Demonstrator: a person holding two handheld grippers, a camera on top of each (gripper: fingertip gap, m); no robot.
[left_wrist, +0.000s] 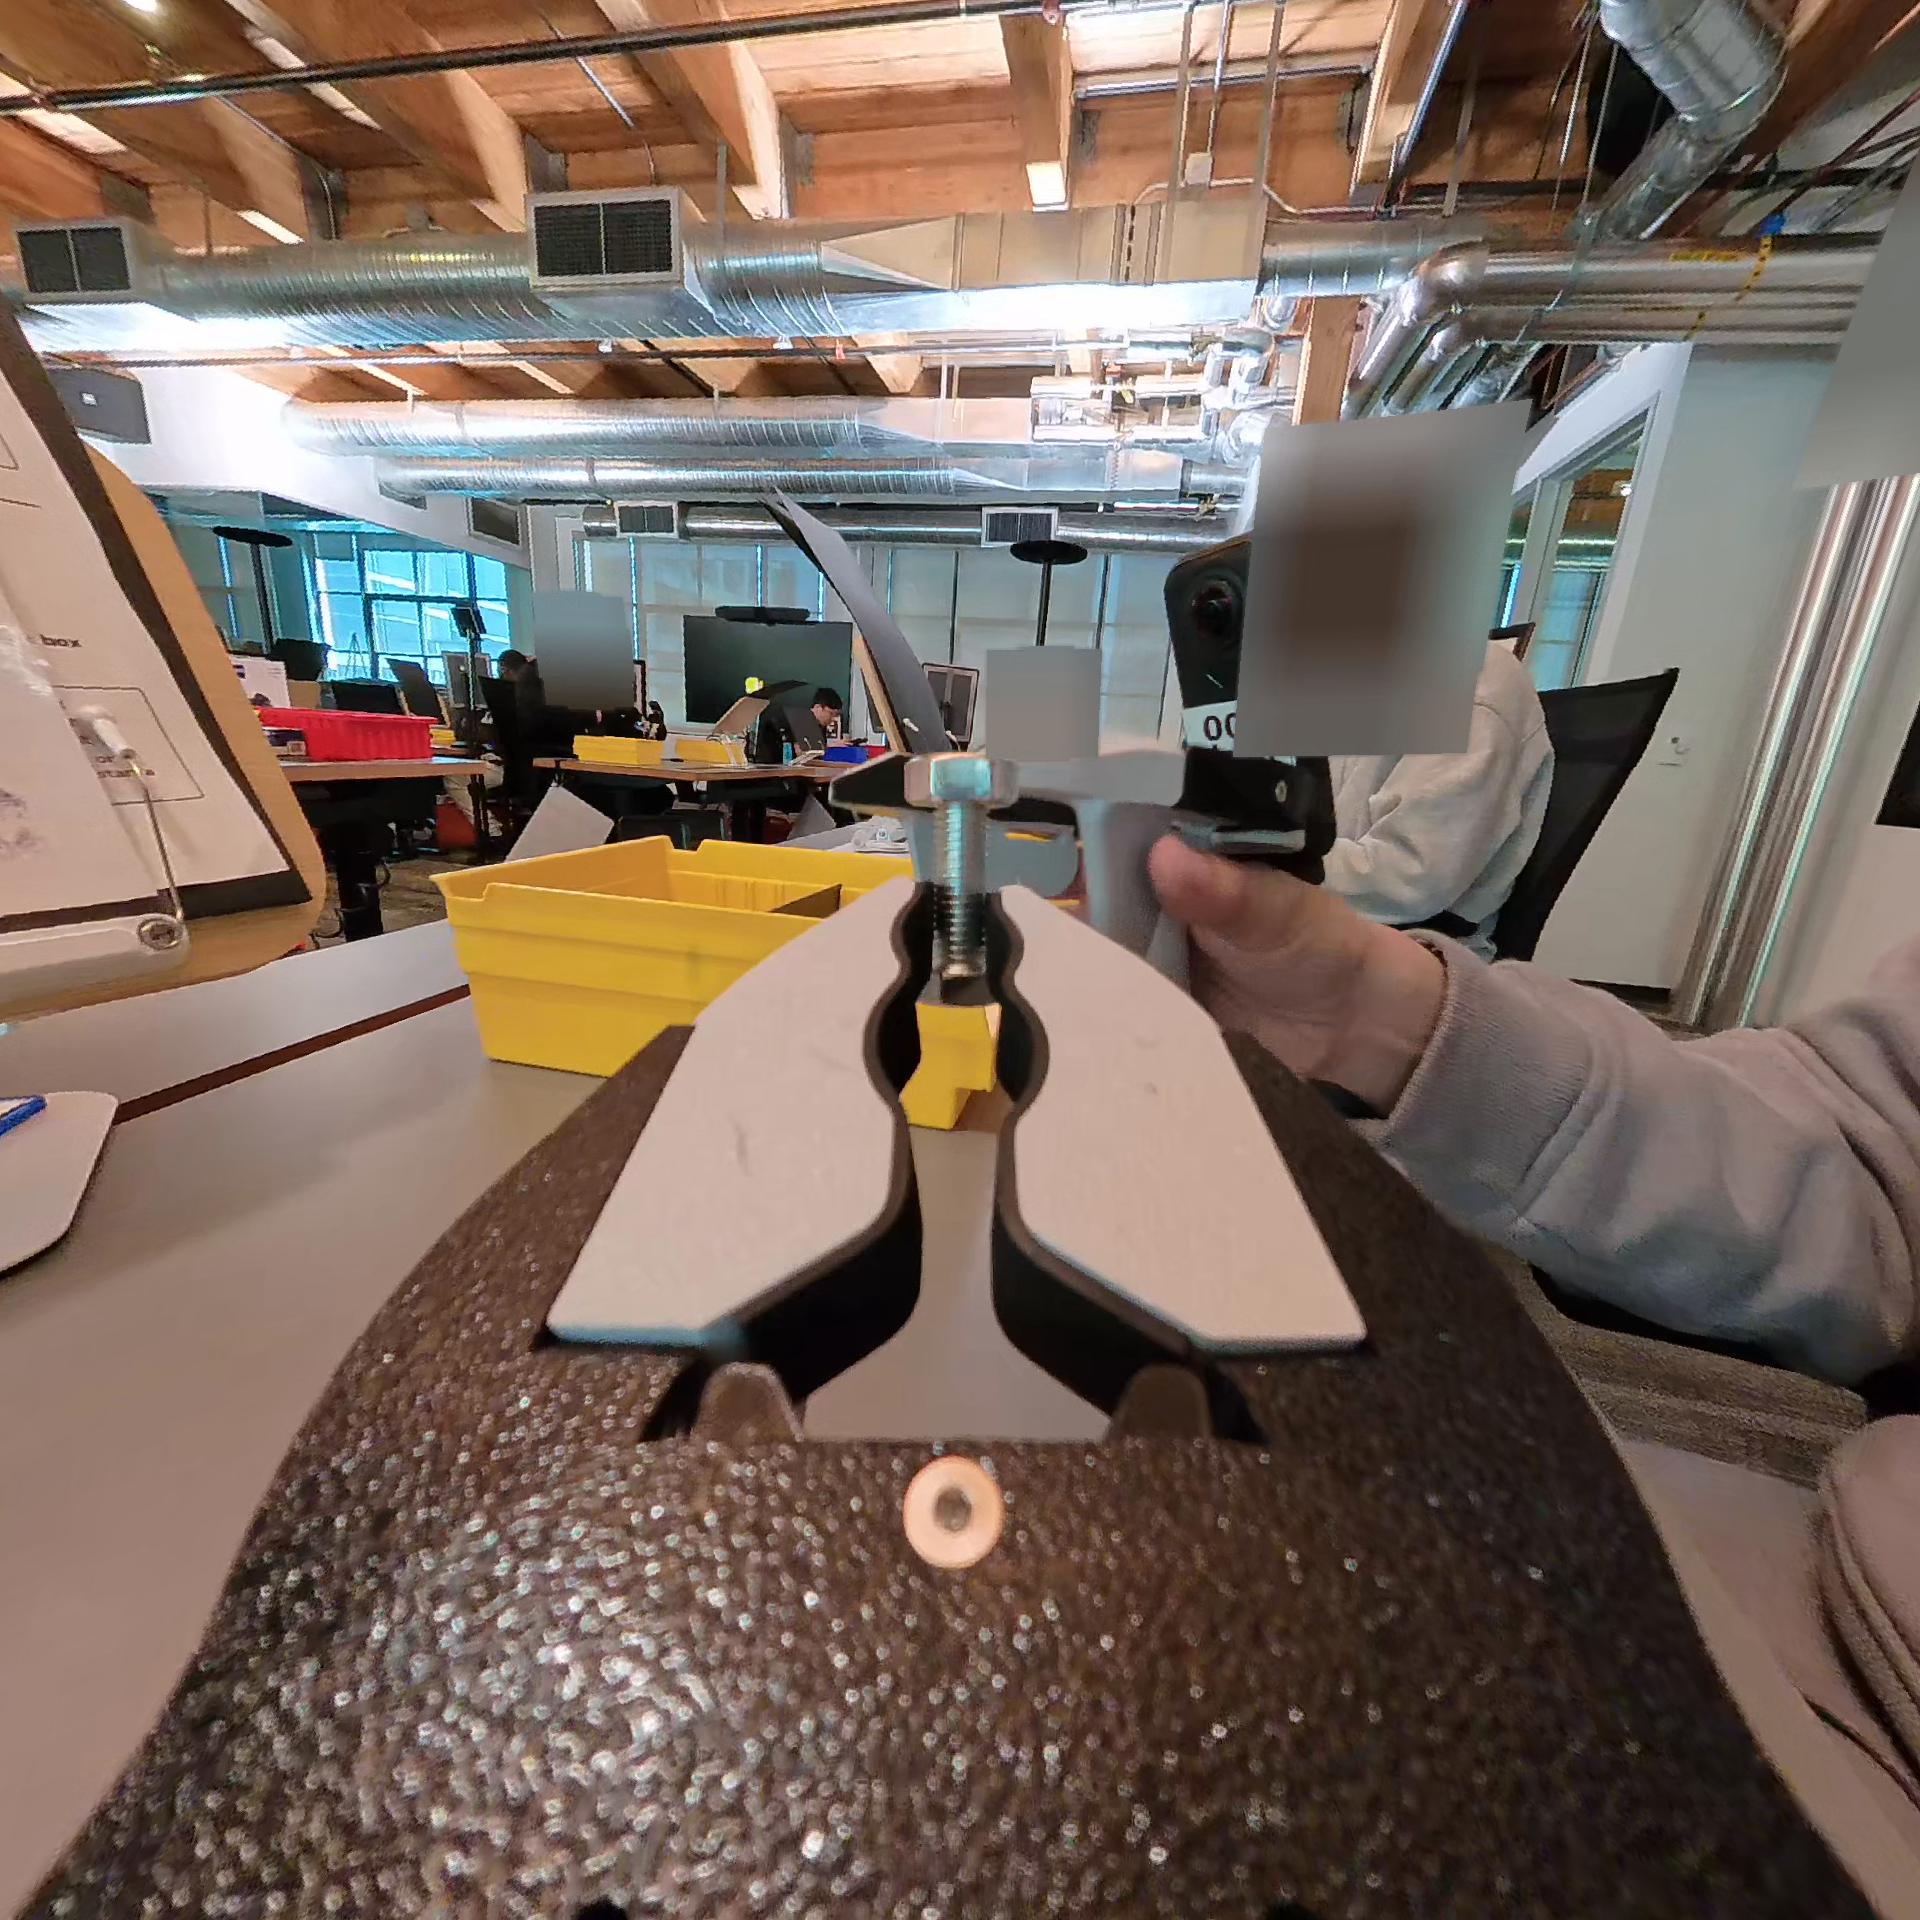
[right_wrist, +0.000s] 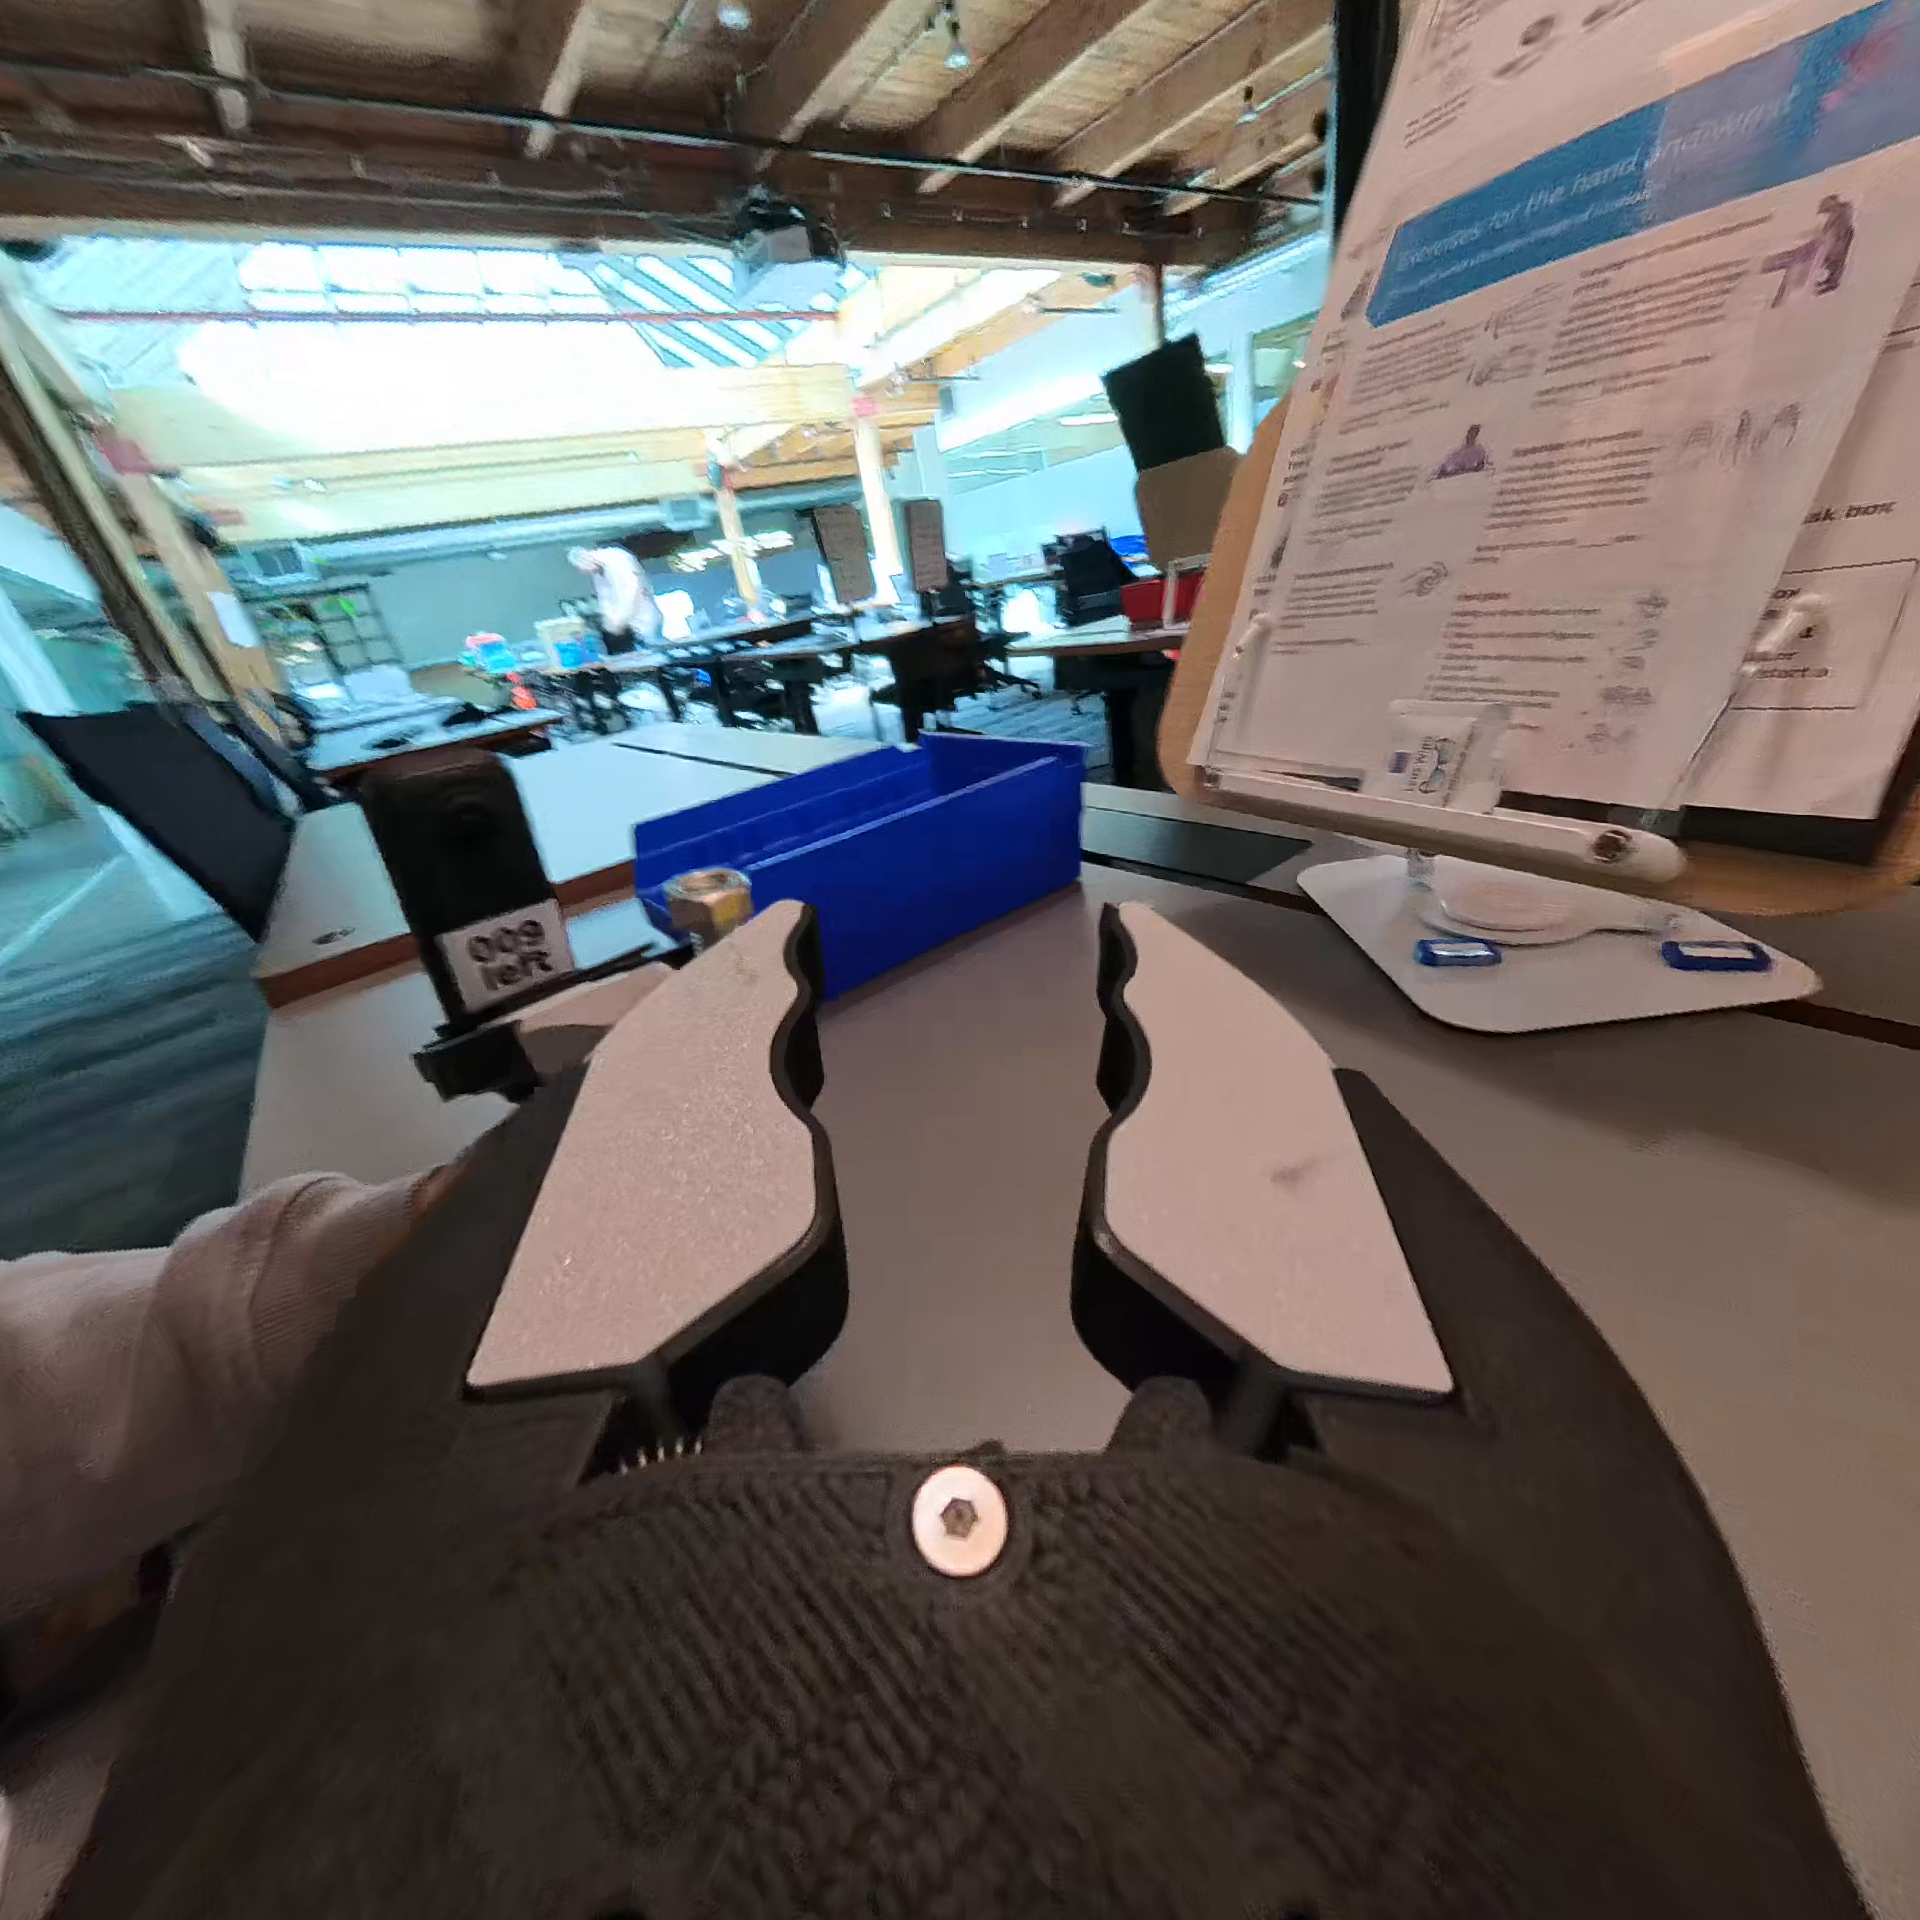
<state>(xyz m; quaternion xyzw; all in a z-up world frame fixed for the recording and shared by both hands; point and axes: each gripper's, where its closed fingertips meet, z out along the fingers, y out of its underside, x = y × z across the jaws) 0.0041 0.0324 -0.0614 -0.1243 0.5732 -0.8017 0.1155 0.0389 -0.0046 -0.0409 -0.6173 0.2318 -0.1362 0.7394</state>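
Left fingers (left_wrist: 956, 935) clamped on silver bolt (left_wrist: 961, 831), upright, head up; right fingers (right_wrist: 956, 935) apart, bare

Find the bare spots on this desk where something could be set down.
Bare grey desk lies between the blue bin and the white stand base, and left of the yellow bin. It is crowded where the left tool holds a bolt.

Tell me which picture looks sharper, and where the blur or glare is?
Left wrist view: sharp on the bolt in the tongs; only the hand is smeared. Right wrist view: softer overall, papers on the stand streaked, skylight washed out white.
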